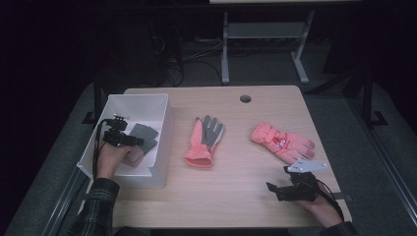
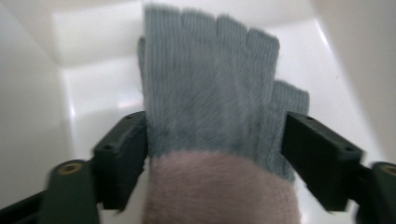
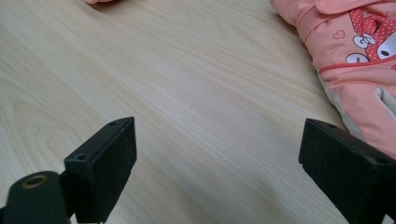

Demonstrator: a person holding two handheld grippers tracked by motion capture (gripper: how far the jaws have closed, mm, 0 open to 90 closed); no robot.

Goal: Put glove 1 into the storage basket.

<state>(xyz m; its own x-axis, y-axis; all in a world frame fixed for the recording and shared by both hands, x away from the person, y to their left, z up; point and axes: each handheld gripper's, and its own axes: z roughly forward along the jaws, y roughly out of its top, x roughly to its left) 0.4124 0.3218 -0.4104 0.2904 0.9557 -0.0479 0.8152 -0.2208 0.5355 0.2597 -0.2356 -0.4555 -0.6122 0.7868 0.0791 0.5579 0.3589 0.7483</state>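
Lying in the white bin [image 1: 162, 129], a grey-and-pink knit glove [image 2: 210, 107] sits between the left tool's [image 1: 139, 141] spread, released jaws. Soft, light, floppy; best pinched at the cuff. Right tool [image 1: 278, 189] rests open, empty.

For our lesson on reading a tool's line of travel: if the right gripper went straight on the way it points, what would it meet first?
Probably bare table first; the right gripper stands open, the pink ski glove lying off to one side.
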